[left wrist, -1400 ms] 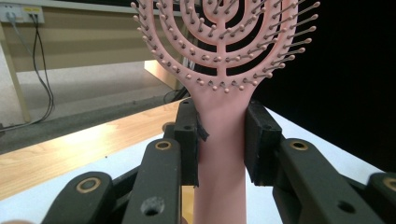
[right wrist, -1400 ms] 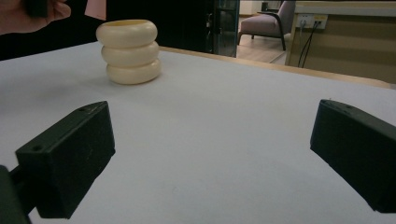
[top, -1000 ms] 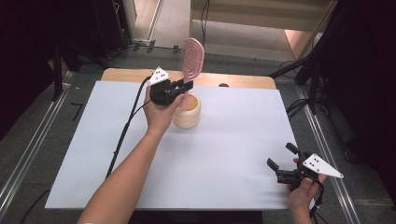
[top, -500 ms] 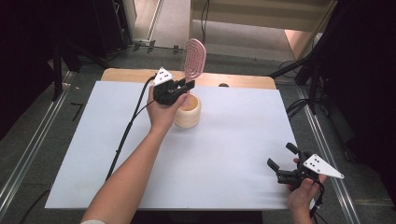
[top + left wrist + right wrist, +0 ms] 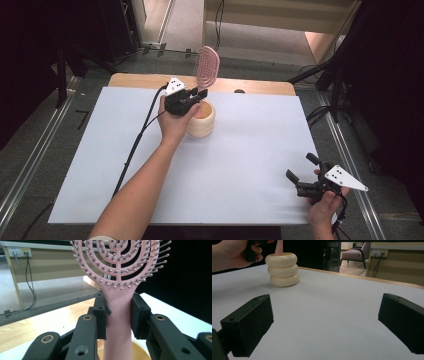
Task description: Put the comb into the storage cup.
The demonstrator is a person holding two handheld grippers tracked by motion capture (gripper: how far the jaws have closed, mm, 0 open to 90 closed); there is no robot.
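I have a wide white surface (image 5: 240,170) to work on, with a strip of bare wood along its far edge and dark floor and rails past both sides, so the open room is toward me and to the right, while the far edge sits close behind the pot (image 5: 201,120). That pot is a cream, ribbed holder like three stacked rings, standing upright near the far middle; it looks light enough to tip or slide if I drag the handle against its rim, so I would move straight up or down through its mouth. The brush (image 5: 206,67) is pink plastic, stiff, light, with an open vented head and knobbed bristles, standing nearly upright with its handle end down in the pot. My left claw (image 5: 195,96) is closed part way on the neck of the handle just under the head, both pads (image 5: 101,315) pressing its sides; that is the place to grip, since the head is bristly and hollow and the smooth handle could slip or swivel between the pads if I tilt it. My right claw (image 5: 304,172) rests near the right front corner, well apart from the pot, its jaws spread wide with nothing between them, only bare surface ahead
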